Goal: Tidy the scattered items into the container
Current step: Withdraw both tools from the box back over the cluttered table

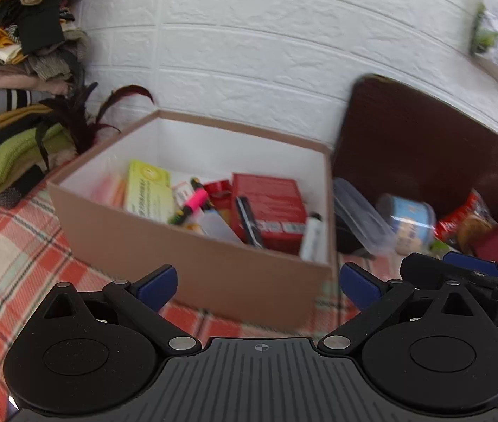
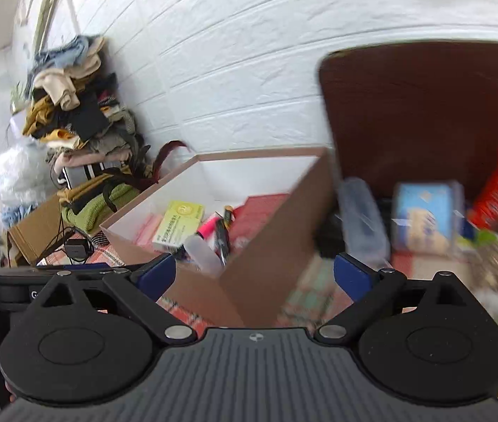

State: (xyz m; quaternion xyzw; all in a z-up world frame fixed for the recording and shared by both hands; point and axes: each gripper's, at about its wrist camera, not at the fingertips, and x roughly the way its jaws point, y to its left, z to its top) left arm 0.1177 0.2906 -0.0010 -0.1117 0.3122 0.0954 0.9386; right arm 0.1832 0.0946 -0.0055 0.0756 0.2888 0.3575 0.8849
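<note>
Pointing downward and forward, the left tongs (image 1: 259, 283) stand with jaws spread wide and nothing between the blue pads, just short of the near wall of the brown cardboard box (image 1: 192, 267). The right tongs (image 2: 255, 276) stand beside them, also released and empty, aimed at the box's near corner. The box rests on a plaid-covered worktop (image 1: 20, 256) against a white brick-patterned wall. Inside it lie a yellow-green carton (image 1: 148, 191), a pink highlighter (image 1: 194, 202), a red box (image 1: 270, 207), a black pen (image 1: 249, 223) and a white tube (image 1: 314, 237). Right of the box, outside it and blurred, sit a clear plastic case (image 1: 361, 214), a blue-labelled jar (image 1: 410, 219) and a red snack packet (image 1: 467, 216).
</note>
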